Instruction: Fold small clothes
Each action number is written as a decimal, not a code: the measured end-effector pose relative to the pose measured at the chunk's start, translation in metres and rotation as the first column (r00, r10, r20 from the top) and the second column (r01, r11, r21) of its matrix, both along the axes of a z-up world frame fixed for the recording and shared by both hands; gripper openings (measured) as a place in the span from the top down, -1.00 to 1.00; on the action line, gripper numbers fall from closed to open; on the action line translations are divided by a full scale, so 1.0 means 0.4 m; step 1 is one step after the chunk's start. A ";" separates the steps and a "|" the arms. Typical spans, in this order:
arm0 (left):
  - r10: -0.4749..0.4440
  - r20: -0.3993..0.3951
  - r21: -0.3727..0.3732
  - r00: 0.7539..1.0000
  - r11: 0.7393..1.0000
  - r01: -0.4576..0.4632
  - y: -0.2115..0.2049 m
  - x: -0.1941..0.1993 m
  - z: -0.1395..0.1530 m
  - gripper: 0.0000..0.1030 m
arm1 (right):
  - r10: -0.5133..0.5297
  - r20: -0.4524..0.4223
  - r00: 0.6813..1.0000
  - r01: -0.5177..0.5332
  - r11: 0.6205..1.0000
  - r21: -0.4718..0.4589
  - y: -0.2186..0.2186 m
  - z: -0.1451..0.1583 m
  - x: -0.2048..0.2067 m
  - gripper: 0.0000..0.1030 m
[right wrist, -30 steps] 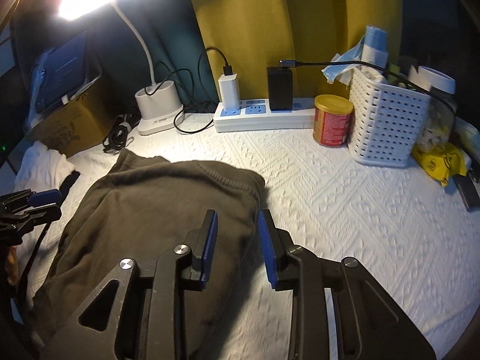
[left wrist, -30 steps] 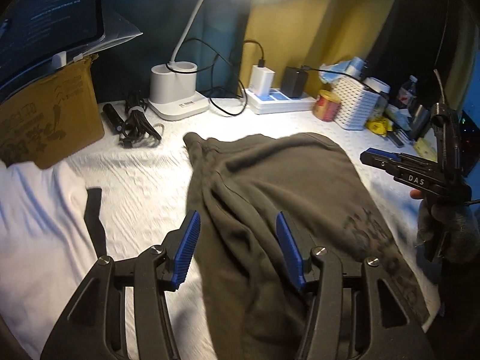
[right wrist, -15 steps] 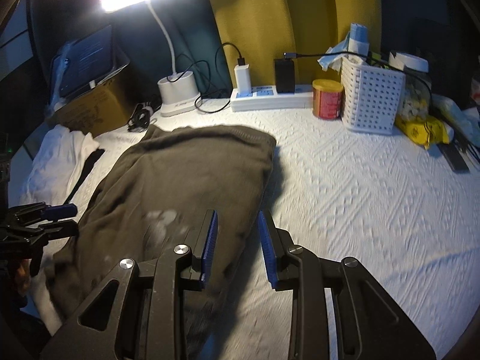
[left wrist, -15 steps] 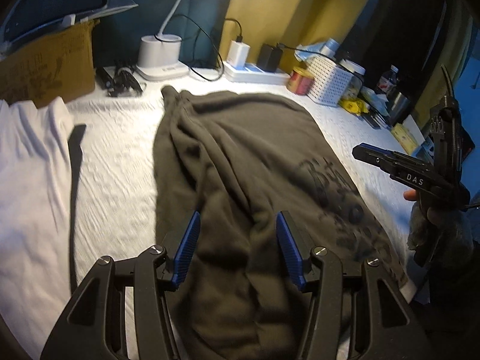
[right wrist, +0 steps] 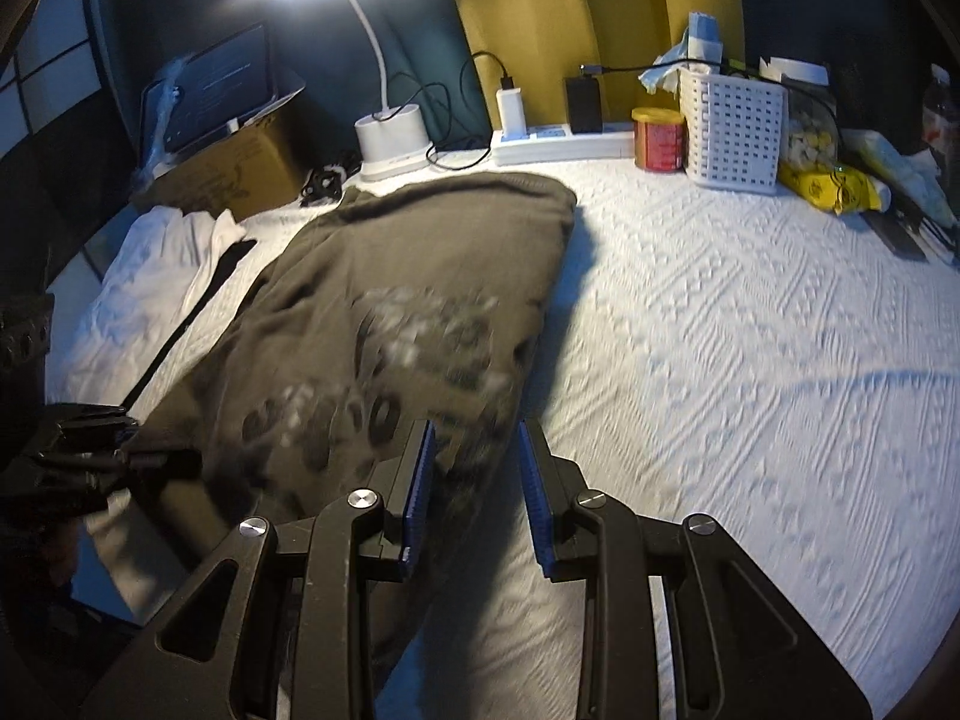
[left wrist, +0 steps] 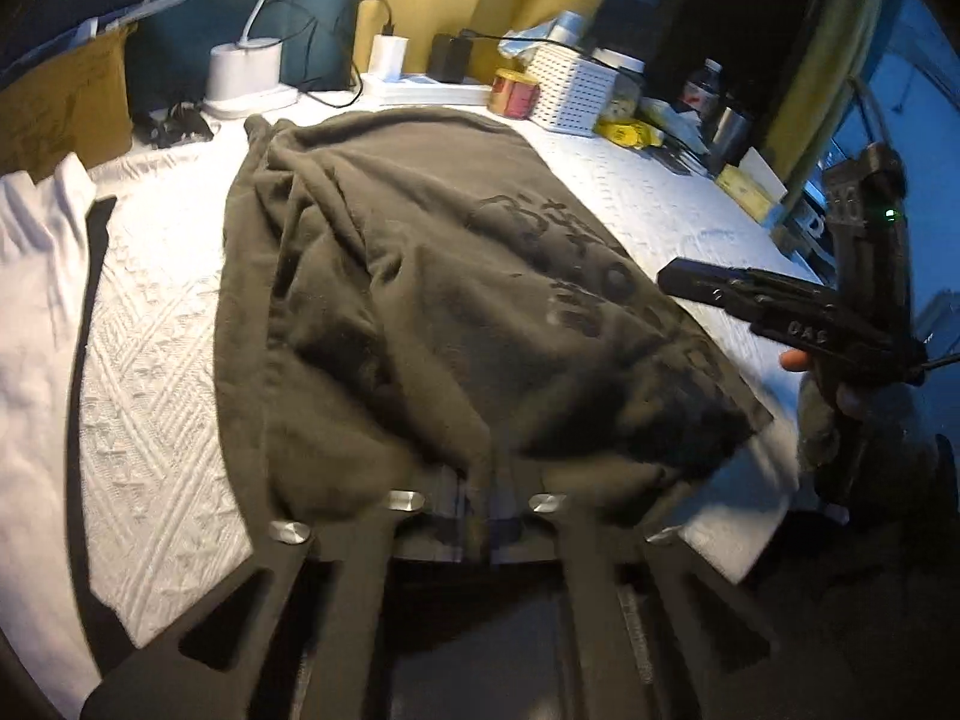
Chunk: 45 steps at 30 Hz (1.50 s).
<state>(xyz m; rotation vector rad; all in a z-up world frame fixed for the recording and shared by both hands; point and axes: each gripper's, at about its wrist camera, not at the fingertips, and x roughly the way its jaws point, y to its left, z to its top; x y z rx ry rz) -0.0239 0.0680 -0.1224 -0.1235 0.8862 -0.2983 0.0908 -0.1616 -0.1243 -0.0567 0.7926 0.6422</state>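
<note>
A dark olive garment [left wrist: 420, 276] with a dark print lies lengthwise on the white textured cover [right wrist: 720, 360]. My left gripper [left wrist: 477, 498] is at its near hem, where the cloth bunches over the jaws and hides the pads. It is shut on that hem. In the right wrist view the same gripper [right wrist: 114, 450] shows at the garment's [right wrist: 390, 300] near left corner. My right gripper [right wrist: 474, 438] stands open over the garment's near right edge, blue pads apart and not pressing on the cloth. From the left wrist view it [left wrist: 678, 279] hovers beside the printed side.
A white garment [left wrist: 36, 300] lies at the left with a dark strap [left wrist: 90, 276] beside it. Along the back stand a cardboard box [right wrist: 240, 162], a lamp base [right wrist: 393, 141], a power strip [right wrist: 558, 144], a red tin [right wrist: 659, 138], a white basket [right wrist: 735, 132] and clutter.
Both grippers drew back toward the garment's near end. The left jaws, wide apart before, have closed on the near hem, and cloth now covers the blue pads. The right jaws kept their gap.
</note>
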 end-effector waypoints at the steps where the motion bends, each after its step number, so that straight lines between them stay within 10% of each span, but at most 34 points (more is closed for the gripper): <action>1: 0.005 0.010 0.002 1.000 1.000 -0.005 0.004 -0.011 0.007 0.95 | 0.001 -0.003 1.000 -0.001 1.000 -0.001 0.000 -0.005 -0.008 0.41; 19: 0.031 -0.013 -0.006 0.999 0.999 -0.031 0.049 -0.084 -0.022 0.97 | -0.001 -0.048 0.999 0.002 0.999 0.034 -0.019 -0.070 -0.164 0.06; 24: 0.001 -0.020 -0.019 1.000 1.000 -0.002 0.035 -0.093 -0.026 0.97 | 0.027 -0.046 0.999 -0.027 1.000 0.017 -0.012 -0.072 -0.179 0.85; 45: -0.182 -0.071 -0.089 0.981 0.981 0.175 -0.143 -0.132 -0.049 0.95 | -0.104 -0.031 0.994 0.100 0.988 -0.117 -0.200 -0.063 -0.291 0.88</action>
